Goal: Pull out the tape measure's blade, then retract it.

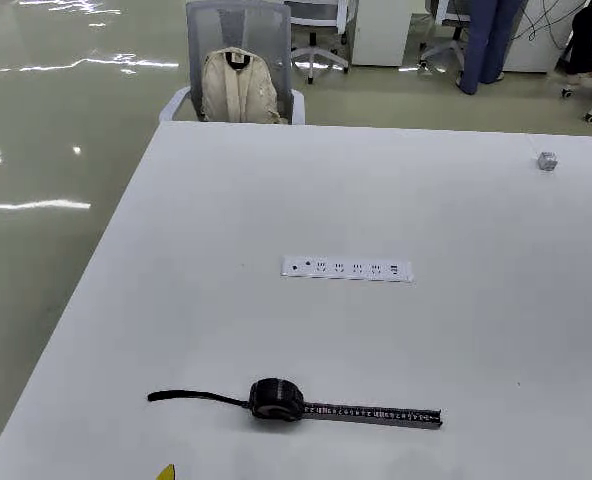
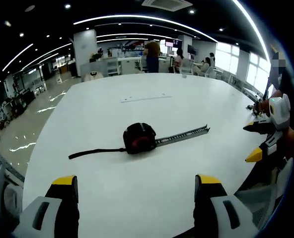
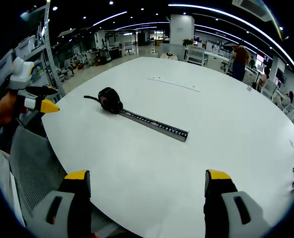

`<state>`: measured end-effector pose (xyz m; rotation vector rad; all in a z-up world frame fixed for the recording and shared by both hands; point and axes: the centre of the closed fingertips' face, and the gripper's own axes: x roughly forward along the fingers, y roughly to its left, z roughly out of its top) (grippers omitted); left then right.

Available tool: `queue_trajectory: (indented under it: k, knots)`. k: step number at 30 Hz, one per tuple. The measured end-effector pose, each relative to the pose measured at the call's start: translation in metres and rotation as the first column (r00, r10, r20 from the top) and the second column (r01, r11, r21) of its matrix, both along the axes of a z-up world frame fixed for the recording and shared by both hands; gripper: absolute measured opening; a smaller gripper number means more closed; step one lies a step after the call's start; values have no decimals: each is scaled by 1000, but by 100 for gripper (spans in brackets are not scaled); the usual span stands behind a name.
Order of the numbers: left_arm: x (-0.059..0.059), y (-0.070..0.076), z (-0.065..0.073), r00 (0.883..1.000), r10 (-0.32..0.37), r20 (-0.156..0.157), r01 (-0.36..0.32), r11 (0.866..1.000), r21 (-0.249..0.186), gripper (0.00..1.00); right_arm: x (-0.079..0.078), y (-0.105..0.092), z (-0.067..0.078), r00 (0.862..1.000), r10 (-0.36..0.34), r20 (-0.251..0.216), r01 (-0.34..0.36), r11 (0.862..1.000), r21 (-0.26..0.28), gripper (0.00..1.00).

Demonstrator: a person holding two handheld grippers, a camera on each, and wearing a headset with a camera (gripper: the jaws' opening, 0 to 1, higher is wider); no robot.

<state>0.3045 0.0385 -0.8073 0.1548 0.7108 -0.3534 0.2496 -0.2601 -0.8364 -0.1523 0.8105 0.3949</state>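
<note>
Tape measure lies flat near the front edge of the white worktop. Its black case rests on one side, its blade runs out along the surface to the person's right, and its wrist strap trails off the opposite way. Nothing grips the blade, yet it keeps a stretch of its length showing, so I judge the lock is on; the pull-out looks at least partly done and the retraction is not yet done. The left gripper hangs off the near edge facing the case, its fingers spread wide and empty. The right gripper is held likewise, looking toward the blade's free end, fingers well apart with nothing between them. That pairing fits one side steadying the case while the other takes the blade tip. A recessed socket strip sits farther back, well clear of the tape.
</note>
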Motion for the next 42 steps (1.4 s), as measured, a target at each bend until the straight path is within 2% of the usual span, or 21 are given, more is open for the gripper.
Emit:
queue_trajectory:
  k: [4, 14, 18, 26, 31, 42]
  knots:
    - [4, -3, -2, 1000, 7, 4, -7, 1000, -1, 95, 4, -2, -3, 1000, 8, -6, -8, 1000, -5, 97]
    - [8, -9, -8, 1000, 16, -11, -16, 1000, -6, 93, 11, -3, -7, 1000, 21, -16, -21, 1000, -9, 95]
    - [17, -14, -12, 1000, 19, -15, -19, 1000, -12, 93, 21, -3, -11, 998, 56, -23, -57, 998, -23, 95]
    - [34, -23, -10, 999, 31, -5, -32, 999, -28, 93, 31, -5, -17, 996, 86, -37, -87, 996, -30, 94]
    - [42, -29, -13, 1000, 29, -8, -29, 999, -31, 93, 36, -4, -19, 994, 104, -42, -105, 994, -36, 93]
    - [56, -33, -16, 999, 50, -8, -50, 998, -29, 92, 47, -7, -26, 988, 140, -58, -143, 988, -55, 92]
